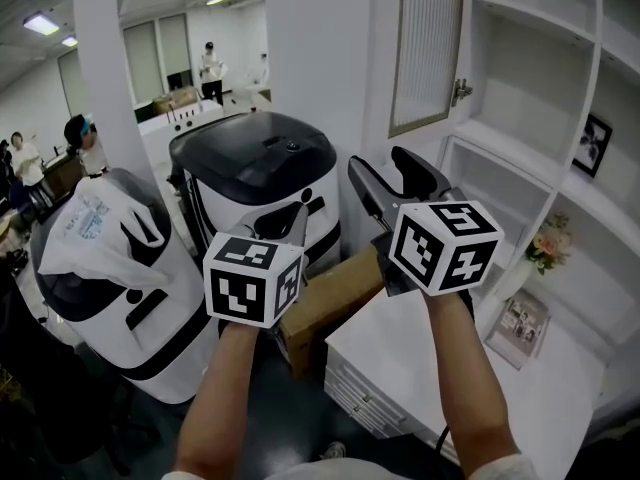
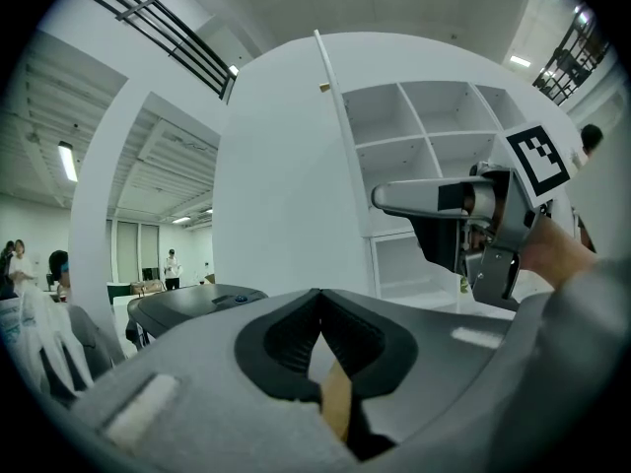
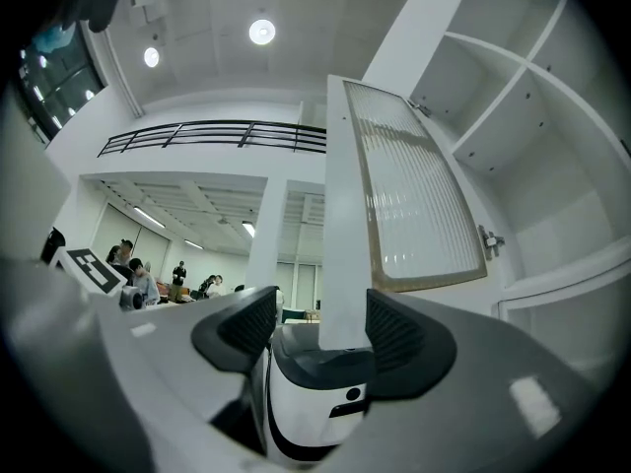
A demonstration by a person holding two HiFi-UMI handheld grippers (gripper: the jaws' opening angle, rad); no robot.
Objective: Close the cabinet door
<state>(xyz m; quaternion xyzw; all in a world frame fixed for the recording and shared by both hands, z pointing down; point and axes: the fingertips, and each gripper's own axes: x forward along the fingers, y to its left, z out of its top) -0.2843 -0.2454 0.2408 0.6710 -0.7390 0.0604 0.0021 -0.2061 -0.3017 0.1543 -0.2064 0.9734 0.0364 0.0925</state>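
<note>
The white cabinet (image 1: pixel 530 88) has its upper door (image 1: pixel 425 48) swung open; the door is white-framed with a ribbed glass pane and hinged on its right. In the right gripper view the door (image 3: pixel 414 200) rises just beyond my jaws. My right gripper (image 1: pixel 377 158) is open and points up at the door's lower edge, apart from it, with nothing between its fingers (image 3: pixel 320 328). My left gripper (image 1: pixel 300 213) is held lower and to the left, shut on nothing, its pads meeting at the tip (image 2: pixel 317 299). Open shelves (image 2: pixel 424 136) show behind the door.
Two black-and-white machines (image 1: pixel 255 168) (image 1: pixel 110 268) stand left of the cabinet, with a cardboard box (image 1: pixel 330 303) beside them. A white drawer unit (image 1: pixel 450 388) lies below my right arm. A photo frame (image 1: pixel 592 143) and flowers (image 1: pixel 550 243) sit on the right shelves. People stand far back.
</note>
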